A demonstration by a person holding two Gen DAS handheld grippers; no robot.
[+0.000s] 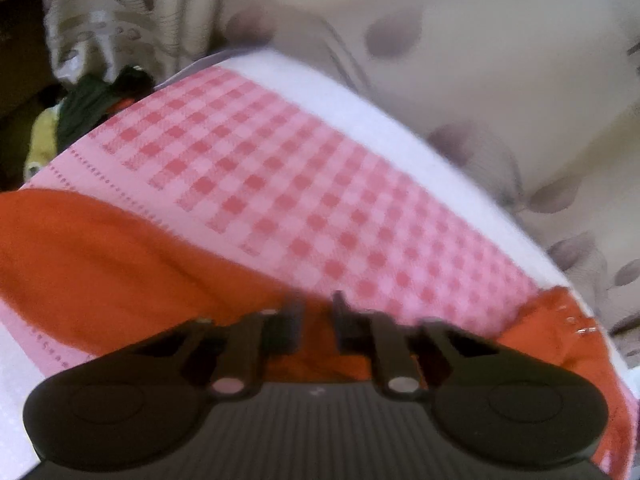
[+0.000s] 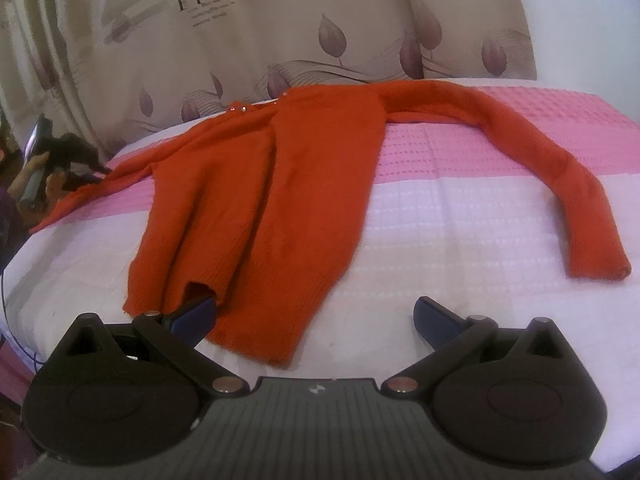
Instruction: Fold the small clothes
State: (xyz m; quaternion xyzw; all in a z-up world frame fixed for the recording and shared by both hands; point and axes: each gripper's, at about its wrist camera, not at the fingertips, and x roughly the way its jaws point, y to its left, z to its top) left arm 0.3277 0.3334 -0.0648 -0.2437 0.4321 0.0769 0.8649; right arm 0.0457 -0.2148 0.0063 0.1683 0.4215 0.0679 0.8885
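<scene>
home bedroom, pink checked bedspread [image 2: 460, 168], leaf-print curtain [image 2: 280, 20]

Left claw [image 1: 318, 312] nearly closed, right claw [image 2: 316, 312] spread wide

Fuzzy matt knit on the orange sweater [image 2: 264, 184]; waffle-textured woven cloth on the pink-and-white bedspread [image 2: 460, 216]; smooth matt black plastic, ribbed grey housing on the right gripper [image 2: 316, 314].

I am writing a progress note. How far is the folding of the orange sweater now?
Done: the orange sweater lies spread on the pink and white blanket, one side apparently turned inward. In hand: the right gripper is open at the hem; the left gripper, nearly shut, is over orange fabric, grip unclear. Left: the long sleeve lies stretched out, and the body is not folded up.
</scene>
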